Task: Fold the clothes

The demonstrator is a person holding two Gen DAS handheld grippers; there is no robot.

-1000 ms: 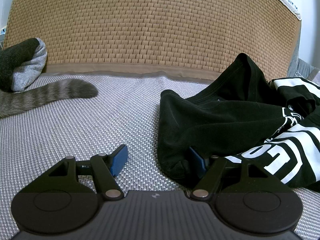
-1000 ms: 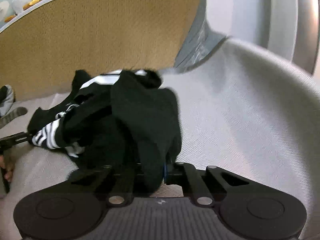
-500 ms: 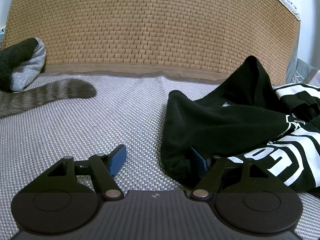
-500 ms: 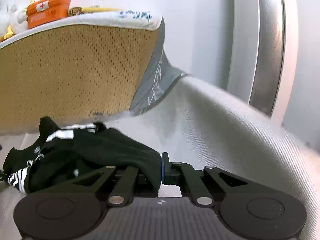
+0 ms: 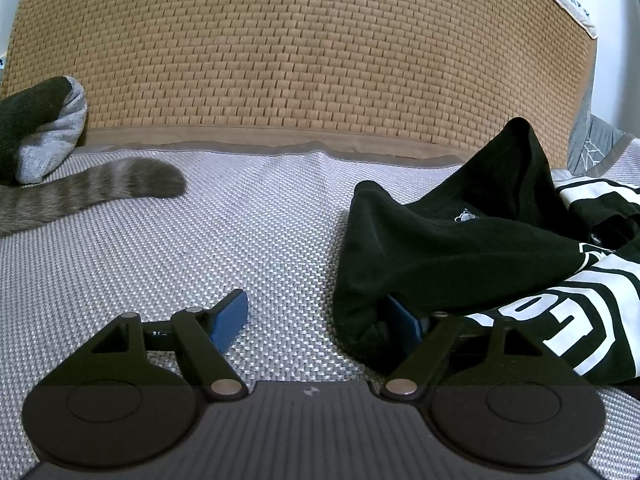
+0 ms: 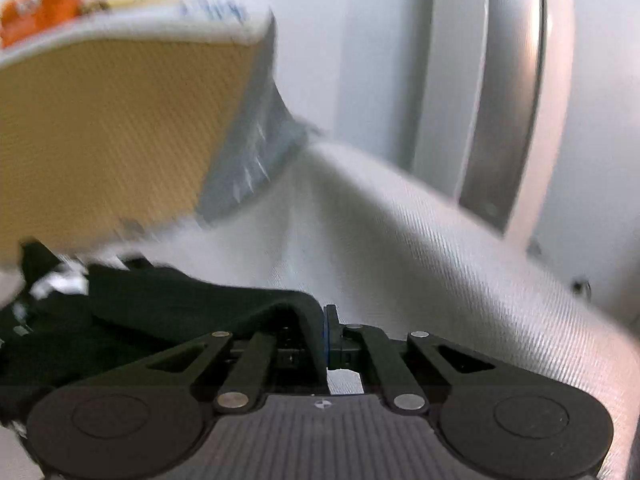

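Jaws of the left gripper (image 5: 316, 320), just opening, stand released beside the black shirt (image 5: 460, 248) at three o'clock, while the right gripper (image 6: 320, 332) clenches its fabric.

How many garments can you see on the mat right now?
2: a black shirt with white print, bunched at right, and a grey-and-dark sock at the far left edge. More may be hidden out of frame.

Grey woven mat (image 5: 200, 264) under black shirt (image 5: 460, 248)
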